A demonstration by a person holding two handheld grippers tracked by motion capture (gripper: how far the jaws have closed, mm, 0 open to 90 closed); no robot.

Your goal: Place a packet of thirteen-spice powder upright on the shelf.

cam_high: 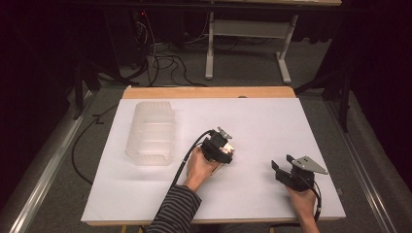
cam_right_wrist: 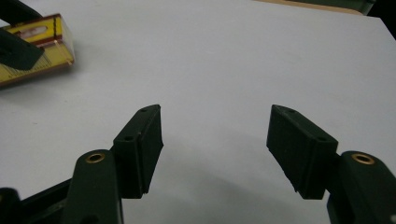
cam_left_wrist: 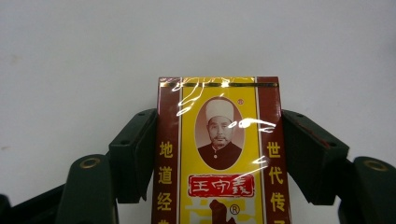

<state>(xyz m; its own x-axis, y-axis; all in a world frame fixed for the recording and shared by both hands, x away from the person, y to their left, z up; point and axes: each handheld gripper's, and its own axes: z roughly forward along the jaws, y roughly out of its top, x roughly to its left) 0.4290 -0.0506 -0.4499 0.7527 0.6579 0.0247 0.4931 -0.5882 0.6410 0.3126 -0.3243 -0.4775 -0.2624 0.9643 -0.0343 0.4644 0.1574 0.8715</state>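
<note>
Your left gripper [cam_high: 224,145] sits near the middle of the white table [cam_high: 252,116], its jaws clamped against both long sides of a yellow-and-maroon box [cam_left_wrist: 218,154]. The box is film-wrapped, printed with a portrait and Chinese characters, and lies flat between the jaws. Your right gripper [cam_right_wrist: 215,140] rests well apart, nearer the table's right front area, jaws spread wide with nothing between them. A translucent plastic container [cam_high: 150,132] stands on the table's left part.

High view looks down over my table [cam_high: 272,121]; both gripper views sit low, close, sharing the yellow box [cam_left_wrist: 219,154].
</note>
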